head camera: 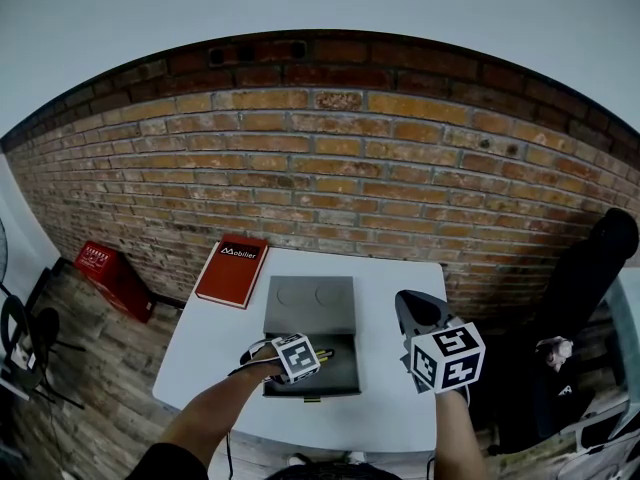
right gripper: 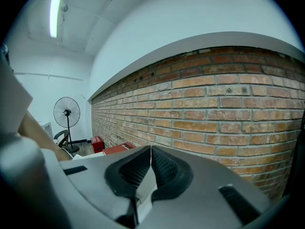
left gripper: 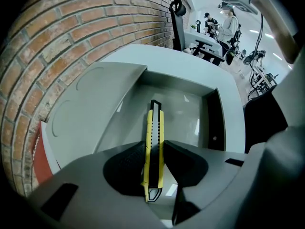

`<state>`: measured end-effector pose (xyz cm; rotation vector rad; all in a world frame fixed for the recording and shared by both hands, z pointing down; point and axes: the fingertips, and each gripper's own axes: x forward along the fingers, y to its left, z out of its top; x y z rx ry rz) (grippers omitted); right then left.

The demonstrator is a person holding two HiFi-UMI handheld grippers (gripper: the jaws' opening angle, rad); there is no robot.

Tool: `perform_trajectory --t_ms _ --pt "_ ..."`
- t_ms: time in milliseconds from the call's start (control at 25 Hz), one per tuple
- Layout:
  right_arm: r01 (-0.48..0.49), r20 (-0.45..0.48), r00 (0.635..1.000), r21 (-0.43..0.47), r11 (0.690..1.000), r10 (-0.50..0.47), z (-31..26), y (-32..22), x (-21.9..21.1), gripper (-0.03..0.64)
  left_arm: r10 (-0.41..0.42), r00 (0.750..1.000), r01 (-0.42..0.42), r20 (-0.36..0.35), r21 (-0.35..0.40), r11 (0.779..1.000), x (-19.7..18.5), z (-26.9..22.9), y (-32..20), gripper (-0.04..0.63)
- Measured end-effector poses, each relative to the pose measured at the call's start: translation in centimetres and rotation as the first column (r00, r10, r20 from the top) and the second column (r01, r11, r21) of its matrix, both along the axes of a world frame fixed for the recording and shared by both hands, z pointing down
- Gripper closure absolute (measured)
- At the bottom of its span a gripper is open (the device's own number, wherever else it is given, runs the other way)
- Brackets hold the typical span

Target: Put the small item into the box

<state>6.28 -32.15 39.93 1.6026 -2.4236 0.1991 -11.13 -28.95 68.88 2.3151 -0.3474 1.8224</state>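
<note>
Knife over the open box, not yet let go

The left gripper point(left gripper: 153, 146) points steeply down into the grey box point(left gripper: 189, 112) on the table point(head camera: 400, 298), its jaws grasping a yellow utility knife point(left gripper: 155, 125) whose tip hangs over the box floor. The right gripper point(right gripper: 150, 152) is clenched on nothing, aimed at the brick wall. Only the release seems left.

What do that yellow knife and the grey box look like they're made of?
The utility knife looks like moulded plastic: a glossy yellow shell round a black notched slider track. The box could be smooth grey plastic or painted metal; its floor reflects light with a soft sheen, and its lid bears shallow round impressions.
</note>
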Motion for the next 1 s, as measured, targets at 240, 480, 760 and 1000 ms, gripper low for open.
perform_trajectory --t_ms 240,480,760,1000 --pt "-0.001 0.001 1.000 -0.004 1.000 0.001 0.1 0.1 0.0 0.595 0.006 1.000 -0.006 0.004 0.001 1.000 0.1 -0.5 0.2 0.457" --pt "-0.005 -0.003 1.000 -0.012 1.000 0.005 0.3 0.2 0.1 0.595 0.008 1.000 -0.008 0.007 0.007 1.000 -0.2 -0.3 0.1 0.457" --pt "-0.001 -0.001 1.000 -0.015 1.000 0.001 0.6 0.4 0.0 0.597 -0.014 1.000 0.014 -0.011 0.025 1.000 -0.4 -0.4 -0.1 0.442" --pt "0.012 0.003 1.000 -0.021 1.000 -0.012 0.9 0.6 -0.5 0.595 -0.043 0.998 0.044 -0.044 0.034 0.998 -0.5 -1.4 -0.3 0.434"
